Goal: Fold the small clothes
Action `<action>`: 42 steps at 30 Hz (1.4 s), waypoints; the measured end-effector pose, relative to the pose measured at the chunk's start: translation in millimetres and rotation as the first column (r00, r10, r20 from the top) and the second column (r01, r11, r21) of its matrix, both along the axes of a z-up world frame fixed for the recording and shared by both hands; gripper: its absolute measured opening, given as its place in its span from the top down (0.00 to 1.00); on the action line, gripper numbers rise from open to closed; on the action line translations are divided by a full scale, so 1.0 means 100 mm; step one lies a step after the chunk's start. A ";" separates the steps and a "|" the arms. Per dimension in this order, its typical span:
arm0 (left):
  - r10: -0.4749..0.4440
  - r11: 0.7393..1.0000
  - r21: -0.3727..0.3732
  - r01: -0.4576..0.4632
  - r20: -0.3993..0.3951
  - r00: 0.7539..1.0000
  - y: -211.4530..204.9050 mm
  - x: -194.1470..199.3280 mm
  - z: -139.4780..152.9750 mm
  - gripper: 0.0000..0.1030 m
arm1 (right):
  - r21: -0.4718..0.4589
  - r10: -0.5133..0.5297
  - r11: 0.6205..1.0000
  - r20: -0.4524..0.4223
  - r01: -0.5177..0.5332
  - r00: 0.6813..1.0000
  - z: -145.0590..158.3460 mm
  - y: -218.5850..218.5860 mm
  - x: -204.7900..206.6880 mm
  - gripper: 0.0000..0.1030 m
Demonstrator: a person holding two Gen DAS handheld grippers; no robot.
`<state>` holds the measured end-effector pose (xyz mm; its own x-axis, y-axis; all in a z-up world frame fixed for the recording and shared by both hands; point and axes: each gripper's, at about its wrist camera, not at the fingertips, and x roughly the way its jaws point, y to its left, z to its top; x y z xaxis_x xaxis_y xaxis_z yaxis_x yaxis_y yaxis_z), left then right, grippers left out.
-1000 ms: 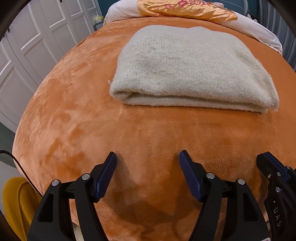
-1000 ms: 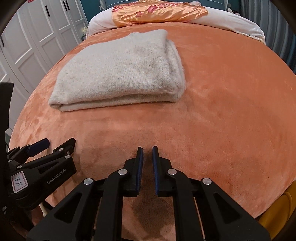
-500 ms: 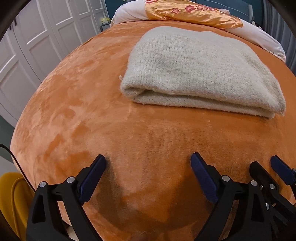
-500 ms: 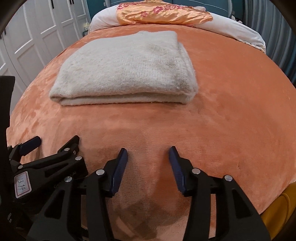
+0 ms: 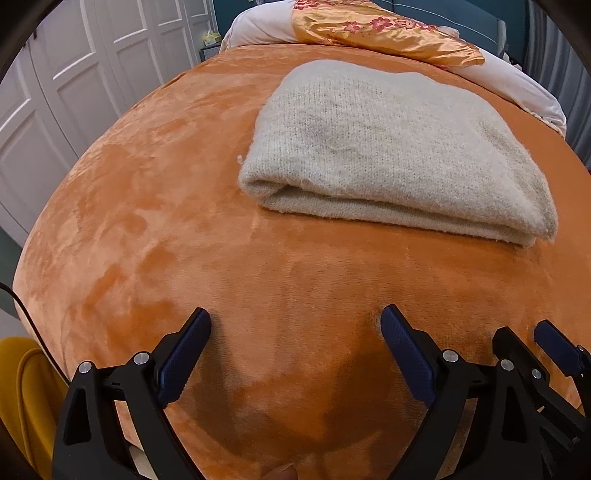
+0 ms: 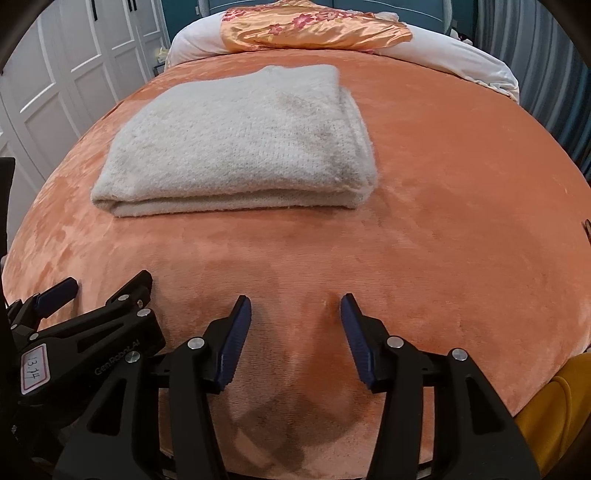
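A cream knitted sweater [image 5: 399, 147] lies folded into a thick rectangle on the orange plush bedspread [image 5: 184, 229]; it also shows in the right wrist view [image 6: 240, 144]. My left gripper [image 5: 295, 325] is open and empty, low over the bedspread, well short of the sweater's near edge. My right gripper [image 6: 295, 310] is open and empty, also near the bed's front edge. Each gripper shows at the side of the other's view: the right gripper [image 5: 532, 339] and the left gripper [image 6: 107, 295].
White pillows [image 6: 461, 51] and an orange floral satin cloth [image 6: 314, 26] lie at the head of the bed. White wardrobe doors [image 5: 74, 85] stand to the left. A yellow object [image 5: 22, 391] sits below the bed's front edge.
My right gripper has opened from nearly shut to wide. My left gripper has opened wider. Both views have shifted slightly, with the sweater now a little more to the right.
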<state>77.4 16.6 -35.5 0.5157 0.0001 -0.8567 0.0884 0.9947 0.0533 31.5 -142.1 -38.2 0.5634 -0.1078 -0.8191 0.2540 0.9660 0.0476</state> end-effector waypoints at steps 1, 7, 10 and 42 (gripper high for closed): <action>-0.001 1.000 0.000 0.001 0.001 1.000 0.01 0.01 0.00 0.11 | -0.002 -0.001 1.000 0.000 0.001 1.000 0.00 -0.02 0.00 0.52; -0.007 1.000 0.013 0.007 0.008 1.000 -0.03 -0.03 0.00 0.11 | -0.003 -0.008 1.000 0.003 0.008 1.000 0.00 -0.05 -0.01 0.52; -0.010 1.000 0.013 0.010 0.012 1.000 -0.05 -0.04 0.01 0.12 | -0.001 -0.012 1.000 0.009 0.012 1.000 0.01 -0.06 -0.02 0.52; -0.009 1.000 0.017 0.008 0.029 1.000 -0.17 -0.01 -0.07 0.11 | -0.040 -0.053 0.998 0.023 0.054 0.998 -0.10 -0.05 -0.02 0.50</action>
